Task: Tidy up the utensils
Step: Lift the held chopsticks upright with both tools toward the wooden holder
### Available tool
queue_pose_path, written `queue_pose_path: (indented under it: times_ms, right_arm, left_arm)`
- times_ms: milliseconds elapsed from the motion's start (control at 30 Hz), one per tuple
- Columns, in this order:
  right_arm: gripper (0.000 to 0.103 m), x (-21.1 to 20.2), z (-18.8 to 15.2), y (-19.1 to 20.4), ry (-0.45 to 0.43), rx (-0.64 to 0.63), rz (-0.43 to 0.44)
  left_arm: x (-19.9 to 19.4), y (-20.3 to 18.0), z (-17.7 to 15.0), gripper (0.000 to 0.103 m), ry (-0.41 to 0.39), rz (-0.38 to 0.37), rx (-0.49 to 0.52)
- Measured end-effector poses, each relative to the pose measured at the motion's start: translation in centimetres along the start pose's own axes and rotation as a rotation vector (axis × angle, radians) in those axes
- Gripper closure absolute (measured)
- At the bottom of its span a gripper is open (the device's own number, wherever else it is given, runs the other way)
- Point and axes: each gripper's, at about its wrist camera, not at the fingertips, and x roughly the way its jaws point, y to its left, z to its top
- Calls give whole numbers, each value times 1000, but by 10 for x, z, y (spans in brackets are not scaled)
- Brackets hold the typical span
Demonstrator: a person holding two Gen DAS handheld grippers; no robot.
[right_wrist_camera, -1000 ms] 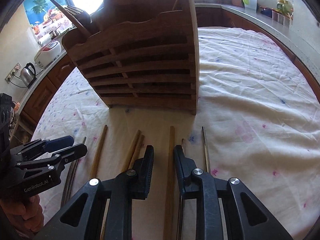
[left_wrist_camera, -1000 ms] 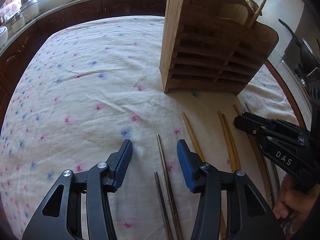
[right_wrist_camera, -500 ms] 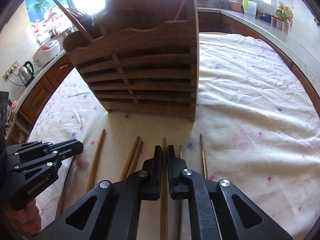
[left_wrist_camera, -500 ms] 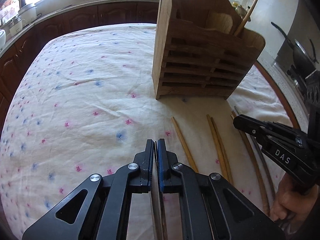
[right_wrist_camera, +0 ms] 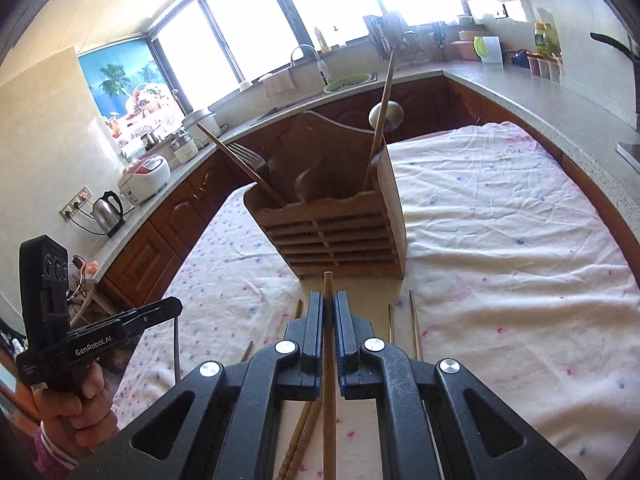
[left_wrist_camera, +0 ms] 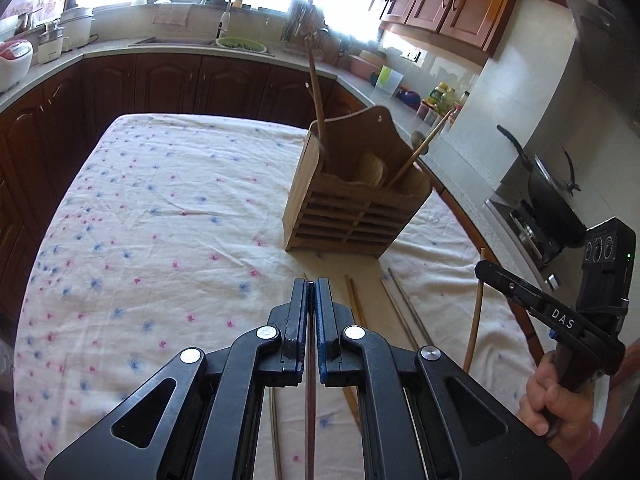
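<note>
Above the flowered white tablecloth [left_wrist_camera: 160, 208], my left gripper [left_wrist_camera: 311, 292] pinched one dark thin chopstick [left_wrist_camera: 309, 408], my right gripper [right_wrist_camera: 329, 308] a light wooden chopstick [right_wrist_camera: 329, 380] — either could swivel, missing the slatted wooden utensil holder [right_wrist_camera: 340, 236].

right gripper [right_wrist_camera: 329, 308] clamped on a light wooden chopstick [right_wrist_camera: 329, 376] | slatted brown wooden utensil holder [right_wrist_camera: 340, 236] ahead on flower-dotted white tablecloth [right_wrist_camera: 500, 248] | loose chopsticks [right_wrist_camera: 416, 332] lying on cloth | left gripper [right_wrist_camera: 168, 307] at lower left, shut

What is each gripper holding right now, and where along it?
Left gripper clamps a dark chopstick near its far end. Right gripper clamps a wooden chopstick just behind its far tip.
</note>
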Motion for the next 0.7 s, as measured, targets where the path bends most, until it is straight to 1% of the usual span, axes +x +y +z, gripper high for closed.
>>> queue_pose_path:
  times_ms: [133,300,500,700]
  right_arm:
    - [98,-23,10,7,-55,-7,12]
    - [98,-49,22,11,-128,-13,15]
    - [98,-62,28,12,-176,-21,8]
    - [98,-65,29,10,-193,-19,7]
  left_arm:
    - [-27,-5,5,100,-56,-16,9]
    - [-50,-9,12,100,-116,-27,14]
    - [-59,-9,16,100,-158,-20,5]
    - [-63,-11,17,100,-181,-9,1]
